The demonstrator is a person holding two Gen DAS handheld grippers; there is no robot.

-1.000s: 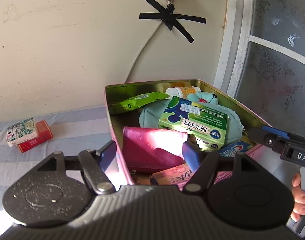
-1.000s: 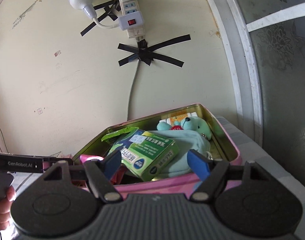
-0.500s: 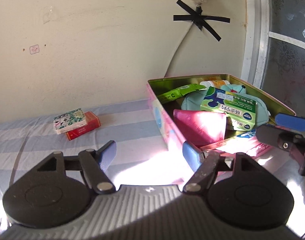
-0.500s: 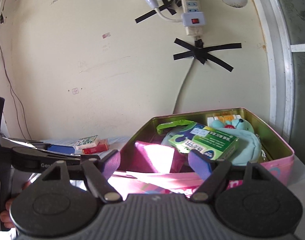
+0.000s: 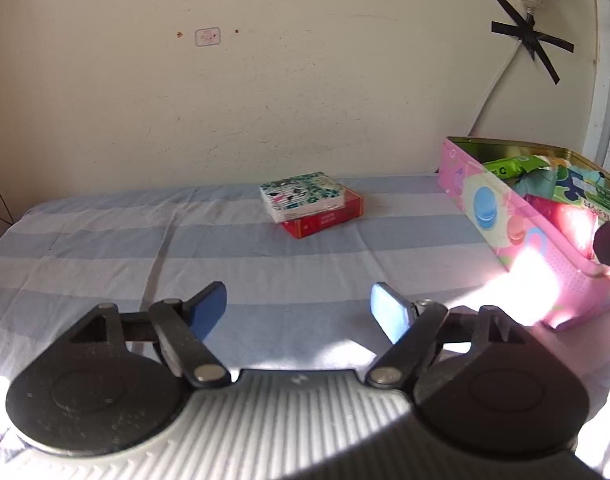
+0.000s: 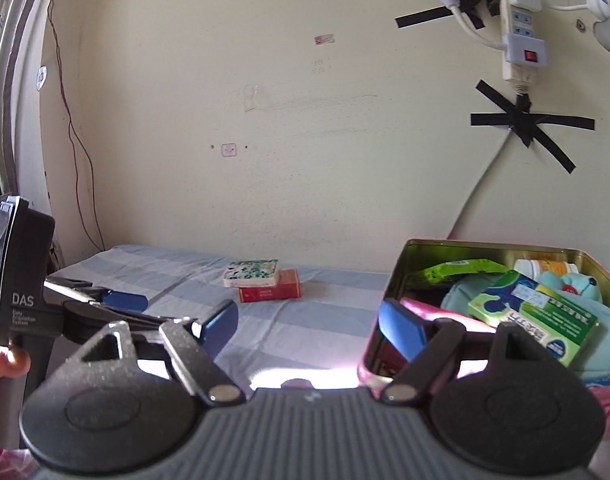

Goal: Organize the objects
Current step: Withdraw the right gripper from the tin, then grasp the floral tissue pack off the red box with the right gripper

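Observation:
A pink tin box (image 5: 517, 236) stands at the right on the striped bedsheet, filled with a green medicine box (image 6: 533, 320), a teal pouch (image 6: 597, 332), a pink packet (image 5: 569, 224) and other items. A white patterned box (image 5: 301, 194) lies on top of a red box (image 5: 329, 218) near the wall, in the middle of the bed. My left gripper (image 5: 299, 312) is open and empty, low over the sheet, facing those two boxes. My right gripper (image 6: 309, 324) is open and empty beside the tin's left wall (image 6: 389, 300).
The striped sheet (image 5: 105, 248) stretches left of the boxes. A wall stands right behind the bed, with a taped cable (image 6: 525, 120) and power strip (image 6: 521, 28). The left gripper's body (image 6: 29, 276) shows at the left in the right wrist view.
Both grippers have swung left, away from the tin. The tin has slid to the right edge of both views and the two stacked boxes now sit ahead of the left gripper.

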